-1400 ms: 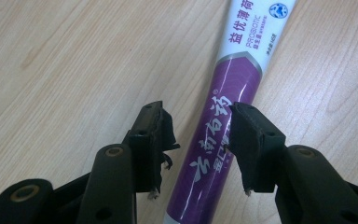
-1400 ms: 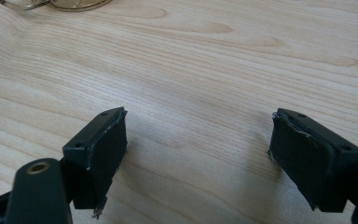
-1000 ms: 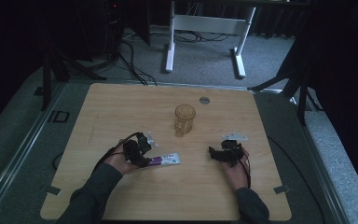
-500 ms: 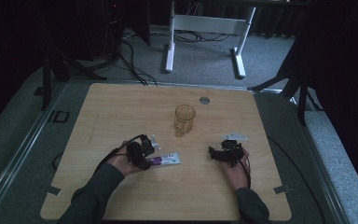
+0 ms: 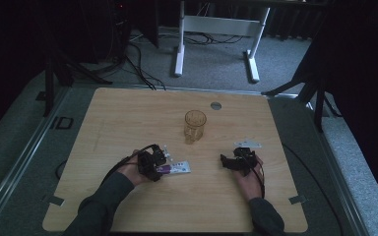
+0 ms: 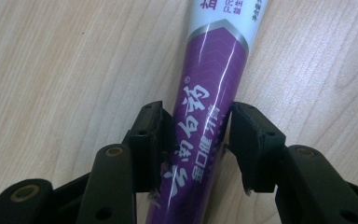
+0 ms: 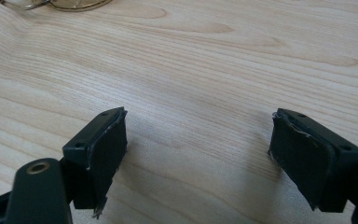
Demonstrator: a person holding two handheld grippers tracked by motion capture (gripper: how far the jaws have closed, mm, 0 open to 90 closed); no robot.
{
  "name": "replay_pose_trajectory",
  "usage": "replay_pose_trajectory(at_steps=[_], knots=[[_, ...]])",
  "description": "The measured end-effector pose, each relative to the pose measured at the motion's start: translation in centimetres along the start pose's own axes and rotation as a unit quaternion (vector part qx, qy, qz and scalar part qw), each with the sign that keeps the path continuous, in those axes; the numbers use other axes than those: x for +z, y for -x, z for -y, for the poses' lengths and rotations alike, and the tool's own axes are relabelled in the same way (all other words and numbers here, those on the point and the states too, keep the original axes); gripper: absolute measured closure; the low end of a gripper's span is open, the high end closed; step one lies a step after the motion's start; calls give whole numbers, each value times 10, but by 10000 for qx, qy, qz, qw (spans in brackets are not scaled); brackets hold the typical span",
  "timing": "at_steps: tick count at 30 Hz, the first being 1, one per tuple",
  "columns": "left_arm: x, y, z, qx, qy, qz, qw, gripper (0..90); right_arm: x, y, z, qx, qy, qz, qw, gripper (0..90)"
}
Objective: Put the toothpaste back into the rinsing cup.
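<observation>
Purple toothpaste tube flat at frame centre between just-opening left gripper jaws, likely released; right gripper agape, empty.

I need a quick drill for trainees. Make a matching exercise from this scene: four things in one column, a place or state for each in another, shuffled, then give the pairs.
Things:
1. tube
2. glass
3. right gripper
4. grey disc

Places or states:
A. jaws wide apart over bare wood
B. flat on the table, between the left gripper jaws
C. upright near the table's middle
D. set in the tabletop near the far edge

Pairs: 1-B, 2-C, 3-A, 4-D
</observation>
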State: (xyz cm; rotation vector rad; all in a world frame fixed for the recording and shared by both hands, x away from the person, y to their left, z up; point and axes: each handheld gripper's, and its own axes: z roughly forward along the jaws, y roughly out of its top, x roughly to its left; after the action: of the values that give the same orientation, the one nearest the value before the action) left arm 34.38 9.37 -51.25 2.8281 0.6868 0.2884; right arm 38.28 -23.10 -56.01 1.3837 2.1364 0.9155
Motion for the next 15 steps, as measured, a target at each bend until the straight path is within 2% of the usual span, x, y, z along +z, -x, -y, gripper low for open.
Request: replay_pose_trajectory(at_steps=[3,13,15], knots=[[3,-1,0,-45,-14,84,10000,545,0,0,0,-1,0,0,10000,186],[8,-2,-2,-23,-127,109,9999,541,0,0,0,3,-1,1,10000,186],[9,-3,-3,-28,-126,174,9998,541,0,0,0,4,-1,0,10000,186]])
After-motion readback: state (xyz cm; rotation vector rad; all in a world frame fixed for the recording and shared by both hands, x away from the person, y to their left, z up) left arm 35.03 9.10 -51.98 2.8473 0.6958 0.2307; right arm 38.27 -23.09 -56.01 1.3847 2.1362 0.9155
